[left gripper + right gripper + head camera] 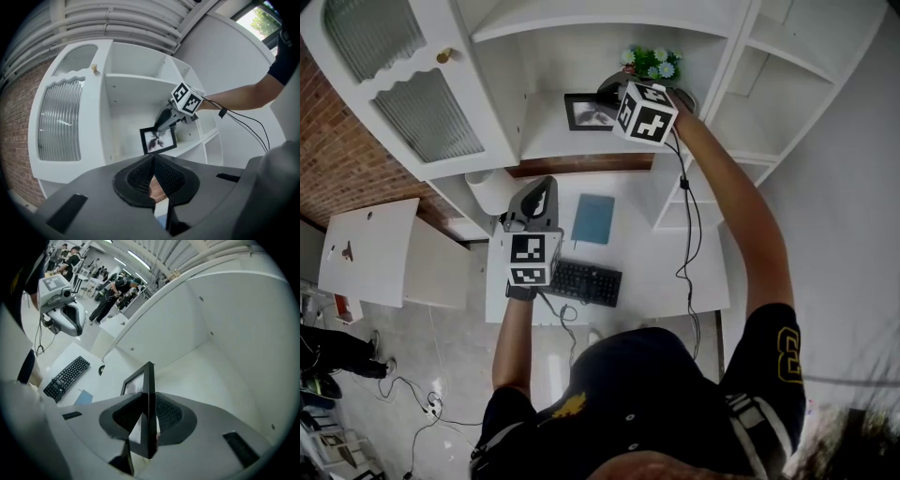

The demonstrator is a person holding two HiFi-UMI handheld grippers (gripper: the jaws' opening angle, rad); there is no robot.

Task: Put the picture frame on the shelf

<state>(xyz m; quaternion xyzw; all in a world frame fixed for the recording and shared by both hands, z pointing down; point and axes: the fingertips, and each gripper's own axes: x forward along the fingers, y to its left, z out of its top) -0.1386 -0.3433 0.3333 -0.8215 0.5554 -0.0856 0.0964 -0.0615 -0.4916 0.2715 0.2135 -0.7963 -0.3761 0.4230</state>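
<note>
Right gripper [149, 408] pinches the picture frame [149, 378], which stands on its edge right between the jaws. Its bottom looks like it sits on the shelf [199, 142], maybe not fully. Letting go is still left. Left gripper [153, 164] is squeezed closed, holding nothing
</note>
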